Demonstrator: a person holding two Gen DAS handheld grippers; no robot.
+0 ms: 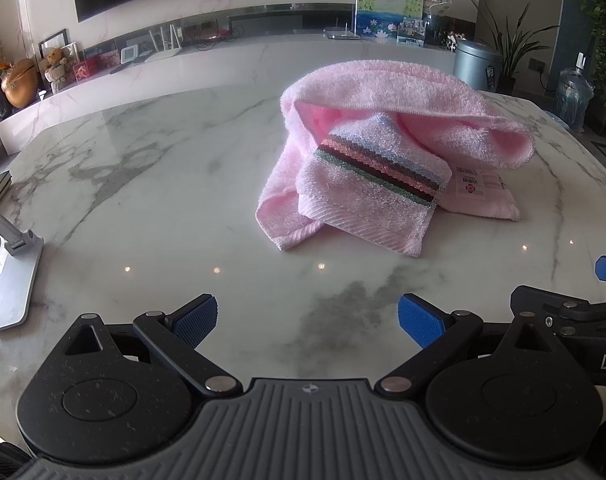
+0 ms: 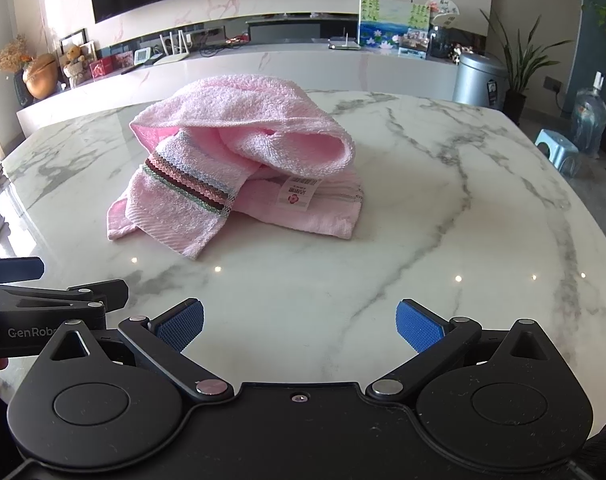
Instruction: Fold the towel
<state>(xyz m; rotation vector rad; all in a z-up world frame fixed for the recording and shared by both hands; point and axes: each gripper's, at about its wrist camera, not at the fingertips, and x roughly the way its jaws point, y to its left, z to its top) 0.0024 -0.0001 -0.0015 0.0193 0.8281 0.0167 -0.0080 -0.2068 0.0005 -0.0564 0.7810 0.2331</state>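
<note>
Towel (image 1: 387, 152) is lying in a loose pink heap on the marble table (image 1: 143, 200), ahead of both claws and well apart from them. In the left wrist view it is sitting ahead and to the right of the left gripper (image 1: 307, 318); in the right wrist view the towel (image 2: 239, 160) is sitting ahead and to the left of the right gripper (image 2: 299, 320). Both grippers are hovering side by side above the bare table near its front edge, pointing downward, with the jaws standing wide apart — nothing is lying between the blue pads (image 2: 419, 326) and nothing is being held.

Folding is not yet begun, I judge: the cloth is crumpled, one end with the striped band (image 2: 187, 184) is draping forward, and the end with the white label (image 2: 299, 194) is lying flat beneath the bulge. The step in hand is the approach. The next move is probably calling for each claw to reach forward and pinch a near corner — the striped end for the left one, the label end for the right one — and spread the towel flat first.
</note>
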